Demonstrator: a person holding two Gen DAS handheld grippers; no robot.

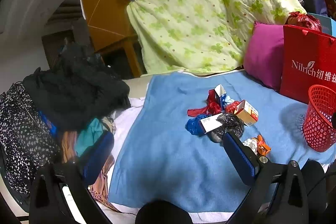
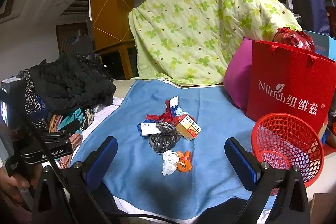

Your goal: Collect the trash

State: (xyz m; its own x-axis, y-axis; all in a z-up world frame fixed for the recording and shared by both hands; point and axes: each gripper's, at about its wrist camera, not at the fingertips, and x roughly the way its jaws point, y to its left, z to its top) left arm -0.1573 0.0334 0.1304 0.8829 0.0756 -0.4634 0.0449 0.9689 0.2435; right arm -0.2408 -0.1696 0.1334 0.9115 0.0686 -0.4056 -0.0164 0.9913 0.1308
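Currently both tools hover over a blue towel (image 2: 147, 182) spread on a bed, nothing gripped. Left gripper (image 1: 166, 150): fingers (image 1: 239, 152) spread to full width, empty, angled down toward the towel. Right gripper (image 2: 171, 155): fingers (image 2: 241, 157) equally wide apart, empty, with a white crumpled tissue (image 2: 169, 162) and an orange wrapper (image 2: 184, 161) lying touching each other on the towel between and just ahead of them. Trash count on the towel — one black crumpled bag (image 2: 162, 139), one orange-and-tan carton (image 2: 187, 127), one white-labelled box (image 2: 149, 128) on a blue wrapper (image 1: 194, 125), one small blue-and-white carton (image 2: 173, 106) standing tilted at the back, one tangle of red plastic (image 2: 162, 117); these sit bunched together, touching. One red mesh basket (image 2: 287, 146) — tilted, mouth facing the camera, apparently empty — stands at the towel's right edge, apart from the pile. Behind it: one red paper bag (image 2: 287, 85), one magenta pillow (image 2: 237, 81), one green clover quilt (image 2: 199, 24). One heap of dark clothes (image 2: 69, 85) lies left of the towel.
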